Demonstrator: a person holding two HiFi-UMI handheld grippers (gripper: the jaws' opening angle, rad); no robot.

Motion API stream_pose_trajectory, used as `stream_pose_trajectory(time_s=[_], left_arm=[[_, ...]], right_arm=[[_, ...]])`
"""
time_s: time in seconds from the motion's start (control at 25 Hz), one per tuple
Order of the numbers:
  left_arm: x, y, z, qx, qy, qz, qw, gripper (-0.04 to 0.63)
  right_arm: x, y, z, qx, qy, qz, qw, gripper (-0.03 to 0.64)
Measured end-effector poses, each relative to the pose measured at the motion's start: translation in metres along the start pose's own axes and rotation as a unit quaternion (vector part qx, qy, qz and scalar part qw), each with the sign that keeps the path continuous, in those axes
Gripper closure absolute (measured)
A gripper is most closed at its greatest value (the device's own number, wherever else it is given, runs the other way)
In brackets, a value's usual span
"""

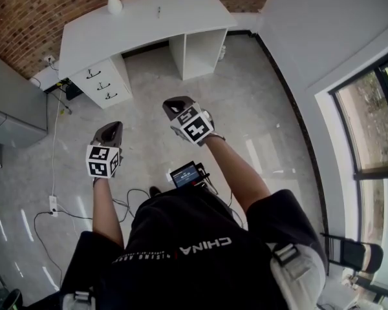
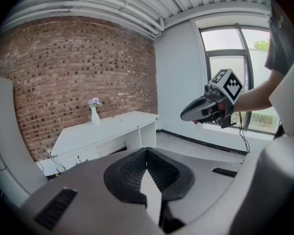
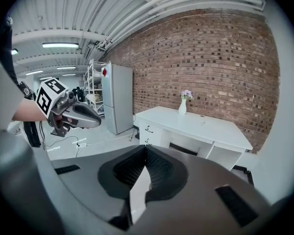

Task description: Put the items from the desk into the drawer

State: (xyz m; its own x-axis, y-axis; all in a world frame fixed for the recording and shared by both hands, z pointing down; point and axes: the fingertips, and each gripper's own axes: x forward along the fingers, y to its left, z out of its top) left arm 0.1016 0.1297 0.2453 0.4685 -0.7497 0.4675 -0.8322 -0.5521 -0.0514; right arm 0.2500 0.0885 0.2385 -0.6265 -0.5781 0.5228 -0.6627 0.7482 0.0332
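Risk lies in reach: the left gripper (image 2: 147, 150), jaws pressed together on nothing, hangs well apart from the white three-drawer stack (image 1: 102, 86) under the long white desk (image 1: 142, 28). All drawers look shut, and closed jaws could slip off the thin dark handles. A white vase of purple flowers (image 1: 114, 2) could topple. One small pale item (image 1: 158, 9) lies mid-desk, too small to identify. The right gripper (image 3: 146, 150) is likewise closed and empty.
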Motion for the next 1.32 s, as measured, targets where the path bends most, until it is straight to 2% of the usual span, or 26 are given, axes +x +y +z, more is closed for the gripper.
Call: stream_pose_trajectory(time_s=[0.32, 0.64, 0.92, 1.32], left_arm=[[0.013, 0.005, 0.022, 0.062, -0.013, 0.011, 0.998, 0.583], [0.019, 0.01, 0.035, 0.067, -0.028, 0.023, 0.9971, 0.583], [0.02, 0.008, 0.037, 0.058, -0.035, 0.018, 0.9975, 0.581], [0.02, 0.006, 0.037, 0.053, -0.027, 0.02, 0.9981, 0.581]], right_arm=[[0.004, -0.005, 0.019, -0.02, -0.016, -0.007, 1.0, 0.601], [0.007, -0.007, 0.032, -0.019, -0.025, -0.009, 0.999, 0.601], [0.007, -0.009, 0.03, -0.016, -0.028, -0.01, 0.999, 0.601], [0.005, -0.008, 0.025, -0.018, -0.018, -0.005, 1.0, 0.601]])
